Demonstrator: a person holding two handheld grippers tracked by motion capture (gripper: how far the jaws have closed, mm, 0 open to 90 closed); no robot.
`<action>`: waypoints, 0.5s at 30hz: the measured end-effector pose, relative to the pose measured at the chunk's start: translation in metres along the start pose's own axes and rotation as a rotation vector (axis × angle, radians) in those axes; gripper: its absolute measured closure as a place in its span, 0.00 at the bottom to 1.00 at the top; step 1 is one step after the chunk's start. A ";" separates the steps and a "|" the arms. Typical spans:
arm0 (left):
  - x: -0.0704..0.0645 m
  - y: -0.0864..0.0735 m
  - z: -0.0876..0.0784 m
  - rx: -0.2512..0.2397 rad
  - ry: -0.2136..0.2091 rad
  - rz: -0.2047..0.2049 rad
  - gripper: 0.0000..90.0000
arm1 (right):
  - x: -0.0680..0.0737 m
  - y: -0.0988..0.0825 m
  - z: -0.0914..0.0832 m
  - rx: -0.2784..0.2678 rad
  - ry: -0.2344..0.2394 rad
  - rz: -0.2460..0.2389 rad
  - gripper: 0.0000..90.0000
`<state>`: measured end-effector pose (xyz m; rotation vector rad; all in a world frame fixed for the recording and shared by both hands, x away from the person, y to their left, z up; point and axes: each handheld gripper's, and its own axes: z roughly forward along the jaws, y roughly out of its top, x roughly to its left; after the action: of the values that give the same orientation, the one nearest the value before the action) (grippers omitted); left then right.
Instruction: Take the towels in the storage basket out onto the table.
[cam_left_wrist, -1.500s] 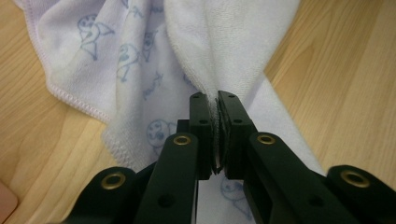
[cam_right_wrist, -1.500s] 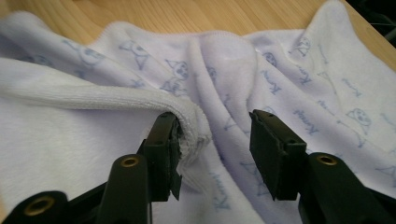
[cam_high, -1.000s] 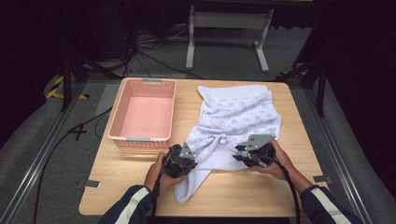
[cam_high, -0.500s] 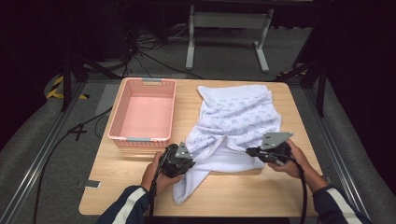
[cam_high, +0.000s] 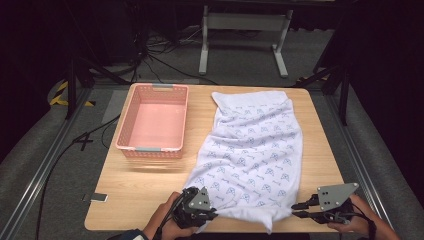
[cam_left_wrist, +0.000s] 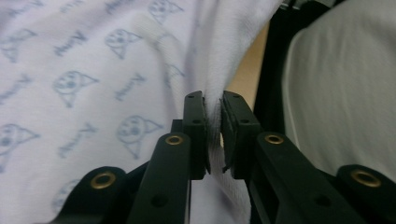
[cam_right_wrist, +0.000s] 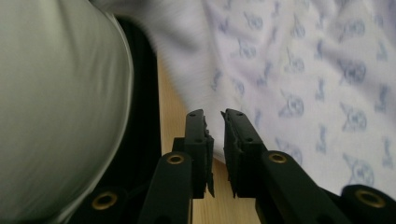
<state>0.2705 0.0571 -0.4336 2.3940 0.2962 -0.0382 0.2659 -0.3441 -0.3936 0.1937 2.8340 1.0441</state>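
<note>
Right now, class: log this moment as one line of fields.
scene: cloth spread beside pink basket | left tool: clamped on cloth edge | right tool: off the cloth, nothing between its jaws

A pink basket (cam_high: 152, 122) sits on the wooden table (cam_high: 145, 185), left side

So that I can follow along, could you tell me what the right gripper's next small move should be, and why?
Probably nudge the right gripper onto the cloth's near right corner and close: its jaws have just been opening, and its fingers stand at the hem with nothing clearly clamped.
</note>
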 end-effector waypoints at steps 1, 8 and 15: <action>0.000 0.000 0.000 0.009 -0.013 0.010 0.85 | 0.000 -0.006 -0.001 0.011 -0.014 0.021 0.85; 0.013 0.006 -0.007 -0.067 0.053 -0.020 0.57 | -0.014 -0.023 0.004 0.005 -0.156 0.184 0.68; 0.049 0.013 0.010 -0.002 0.125 -0.013 0.63 | -0.033 -0.026 0.039 0.083 -0.229 0.269 0.71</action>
<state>0.3217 0.0510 -0.4377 2.3969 0.3692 0.1058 0.3020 -0.3442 -0.4385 0.6729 2.6930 0.8810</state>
